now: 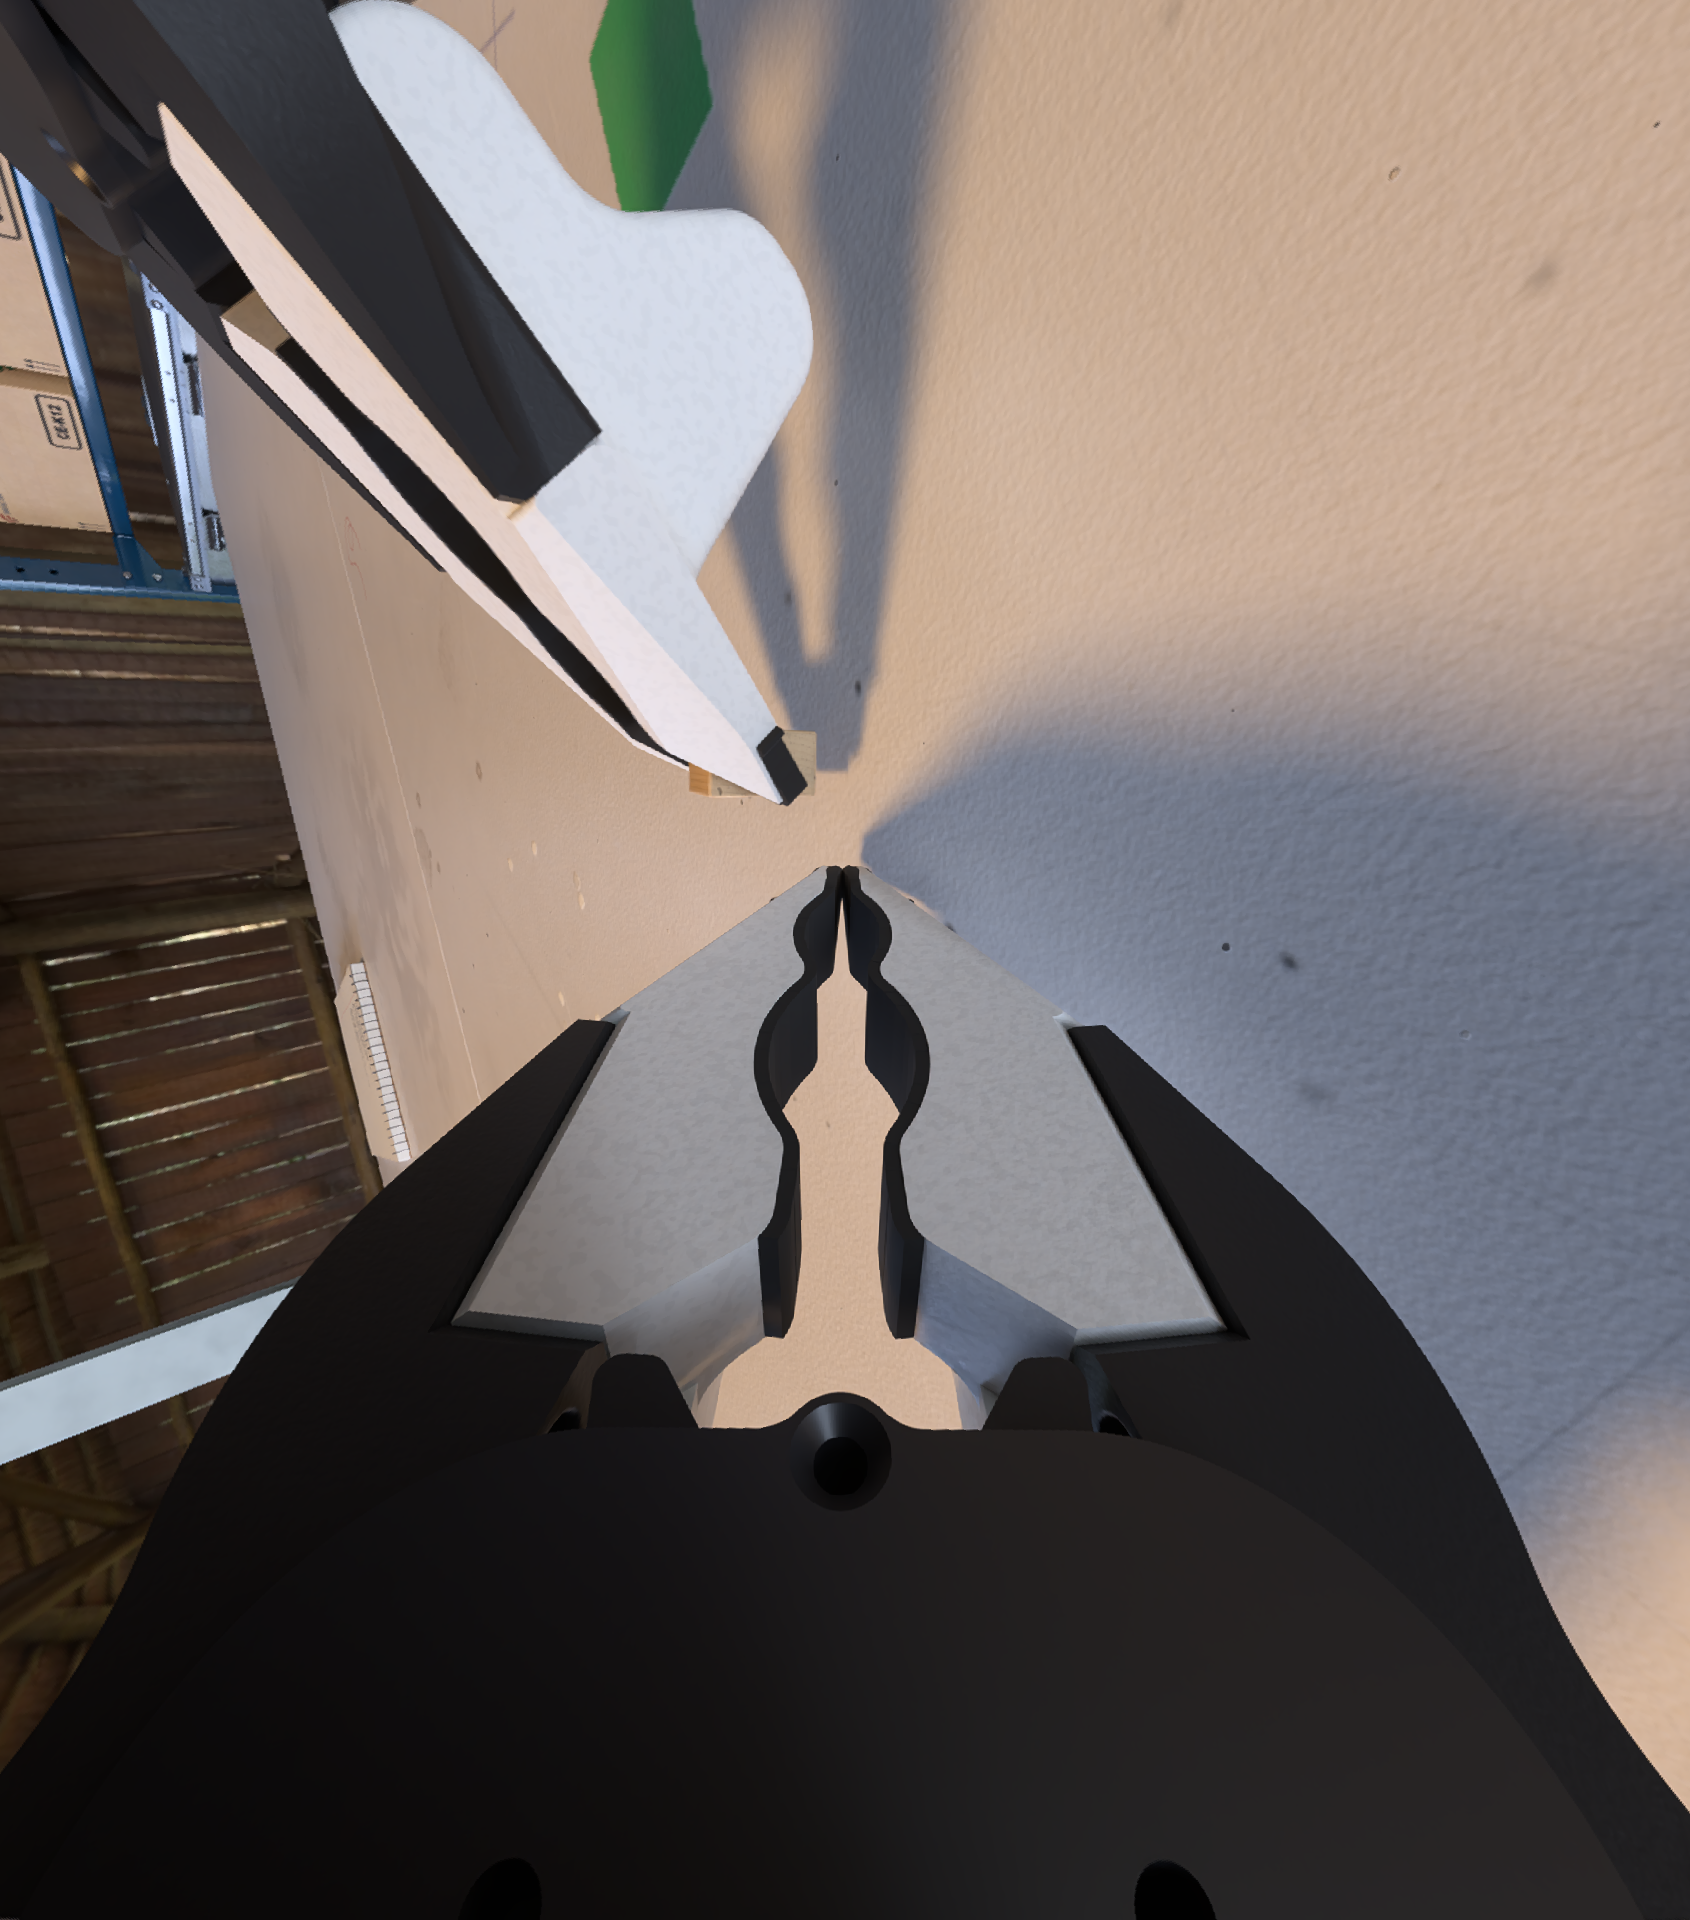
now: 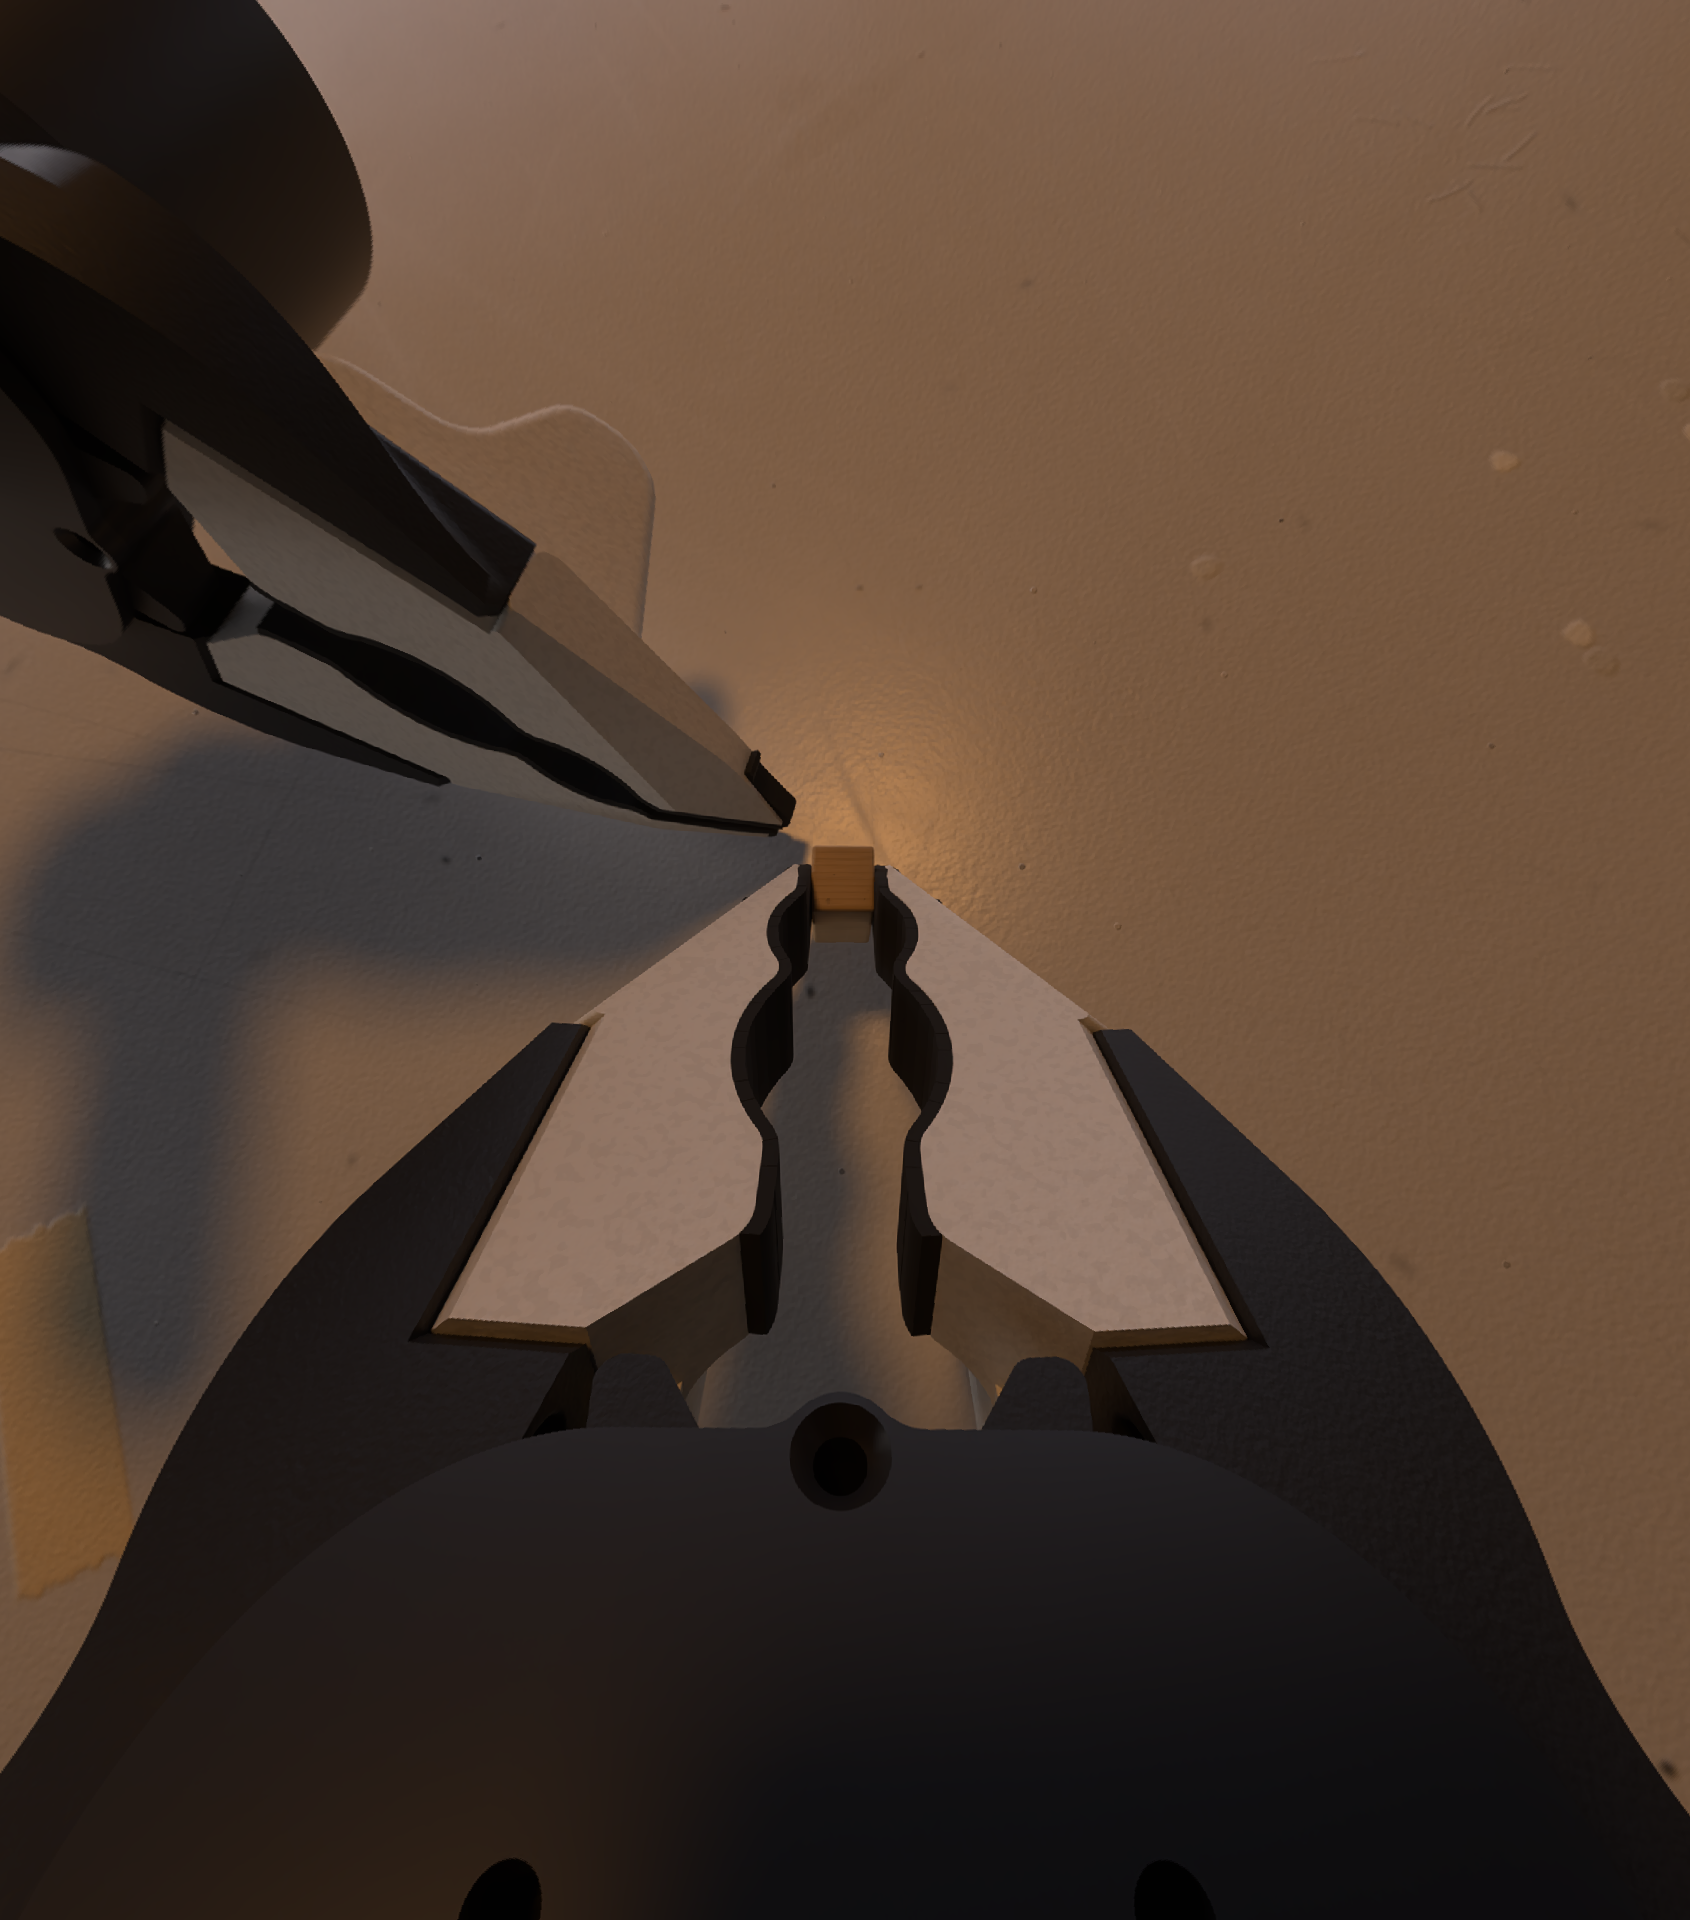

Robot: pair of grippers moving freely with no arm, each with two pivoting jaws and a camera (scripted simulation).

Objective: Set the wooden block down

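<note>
Gripping the wooden block [image 2: 842,891] between its very fingertips, the right hand-held gripper [image 2: 842,883] points toward the table [image 2: 1340,520], and the block sits dead ahead along the line of the fingers, at the centre of the right wrist view. That is the relation the coming move turns on: the block lies straight out from the tips, with the tan surface right behind it, so setting it down looks like a matter of a short travel forward and then a release. Whether the block already touches the table cannot be told from either view.

Seen from the left wrist view, the same block [image 1: 799,750] peeks out on both sides of the right hand-held gripper [image 1: 763,774], just above centre frame. It looks no longer one way than another, so it gives no clear long axis.

The left hand-held gripper [image 1: 842,875] is clenched on nothing, tips pressed together, and it points at a spot just beside the block. In the right wrist view it [image 2: 773,816] comes in from the upper left, near the block but apart from it. The right one is plainly the nearer, since it has the block.

The block is small, pale tan wood with a warmer orange face, square-edged, roughly a cube.
</note>
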